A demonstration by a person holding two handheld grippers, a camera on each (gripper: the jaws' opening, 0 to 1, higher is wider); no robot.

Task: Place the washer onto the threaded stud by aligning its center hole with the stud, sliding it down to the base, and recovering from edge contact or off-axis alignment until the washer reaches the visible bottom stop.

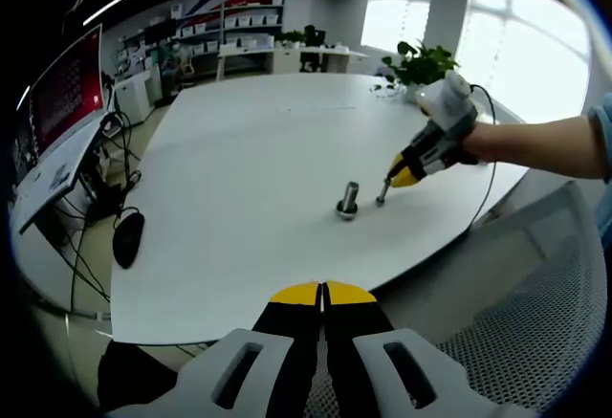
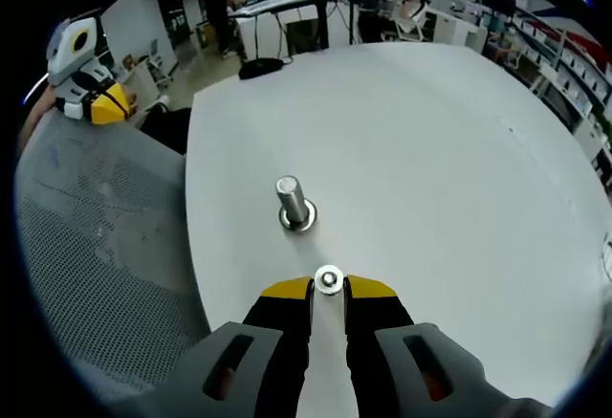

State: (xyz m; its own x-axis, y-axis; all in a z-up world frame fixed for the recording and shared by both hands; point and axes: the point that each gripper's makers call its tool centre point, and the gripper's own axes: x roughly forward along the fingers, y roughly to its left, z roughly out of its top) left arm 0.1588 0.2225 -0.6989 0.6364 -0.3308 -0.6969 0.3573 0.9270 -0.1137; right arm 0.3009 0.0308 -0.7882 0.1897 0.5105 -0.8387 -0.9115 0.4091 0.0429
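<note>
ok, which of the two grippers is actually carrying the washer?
The right gripper: the washer sits pinched at its yellow tips, short of the threaded stud. The left gripper is shut on nothing, back off the white table.

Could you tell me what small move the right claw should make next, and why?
Probably carry the washer forward and up until its hole sits over the top of the threaded stud. The right claw is shut on the washer at its tips, short of the stud, which stands upright on the white table. The left claw is shut, back at the table's edge.
</note>
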